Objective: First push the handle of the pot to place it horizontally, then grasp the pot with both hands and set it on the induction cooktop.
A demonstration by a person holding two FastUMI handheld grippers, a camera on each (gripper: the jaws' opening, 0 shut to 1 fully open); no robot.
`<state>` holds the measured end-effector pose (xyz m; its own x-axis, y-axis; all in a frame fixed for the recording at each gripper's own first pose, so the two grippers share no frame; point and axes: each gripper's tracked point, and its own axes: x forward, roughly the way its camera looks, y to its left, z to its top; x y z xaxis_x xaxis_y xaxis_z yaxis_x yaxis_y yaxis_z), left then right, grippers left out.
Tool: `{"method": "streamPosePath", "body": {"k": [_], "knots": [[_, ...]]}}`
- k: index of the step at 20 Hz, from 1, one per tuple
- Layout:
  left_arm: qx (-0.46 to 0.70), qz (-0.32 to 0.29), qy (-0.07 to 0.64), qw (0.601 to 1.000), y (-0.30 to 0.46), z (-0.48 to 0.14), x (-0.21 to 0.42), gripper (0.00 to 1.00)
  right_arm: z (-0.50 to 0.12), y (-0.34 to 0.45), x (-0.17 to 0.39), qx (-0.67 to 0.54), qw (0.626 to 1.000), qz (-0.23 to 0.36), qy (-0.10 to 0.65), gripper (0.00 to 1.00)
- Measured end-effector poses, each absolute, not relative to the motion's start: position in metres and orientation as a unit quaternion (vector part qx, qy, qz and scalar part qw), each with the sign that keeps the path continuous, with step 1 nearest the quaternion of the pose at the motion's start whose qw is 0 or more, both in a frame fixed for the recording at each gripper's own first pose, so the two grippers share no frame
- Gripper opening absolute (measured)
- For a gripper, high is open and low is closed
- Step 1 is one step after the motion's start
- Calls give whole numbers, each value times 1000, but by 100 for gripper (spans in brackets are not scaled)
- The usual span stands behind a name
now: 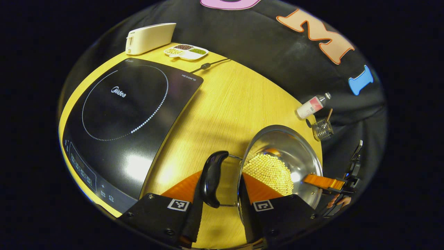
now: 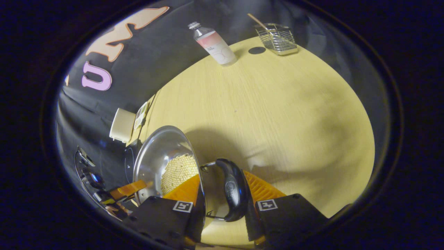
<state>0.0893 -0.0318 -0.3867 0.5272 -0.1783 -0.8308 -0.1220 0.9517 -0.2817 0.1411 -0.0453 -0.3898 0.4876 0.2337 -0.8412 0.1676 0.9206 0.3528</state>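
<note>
Left gripper view shows my left gripper [image 1: 222,201] spread around the pot's [image 1: 281,163] black handle [image 1: 211,178], beside the induction cooktop [image 1: 128,114]. My right gripper [image 2: 222,205] straddles the other handle [image 2: 233,189], fingers apart; whether they press it, I cannot tell.

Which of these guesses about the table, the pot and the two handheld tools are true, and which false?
1. The shiny steel pot holds small pale round beans. True.
2. The pot already sits on the black glass induction cooktop. False: it stands on the wooden table, beside the cooktop.
3. The left tool has a black pot handle between its fingers. True.
4. The cream toaster stands next to the wire basket. False: a pink-labelled bottle does.
5. The white divided dish is empty. False: it holds dark and green fillings.
</note>
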Motion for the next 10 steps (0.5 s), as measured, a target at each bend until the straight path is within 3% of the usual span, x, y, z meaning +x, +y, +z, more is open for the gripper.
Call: {"method": "streamPosePath", "body": {"k": [3,4,10], "knots": [[-166,-19,485,859,-29,-378,77,53,-378,-40,130,190,844,19,502,53],[-165,-21,483,859,-26,-374,73,53,-374,-38,123,190,844,18,501,46],[-151,-45,471,868,1,-345,63,55,-351,-7,93,201,848,6,491,46]]}}
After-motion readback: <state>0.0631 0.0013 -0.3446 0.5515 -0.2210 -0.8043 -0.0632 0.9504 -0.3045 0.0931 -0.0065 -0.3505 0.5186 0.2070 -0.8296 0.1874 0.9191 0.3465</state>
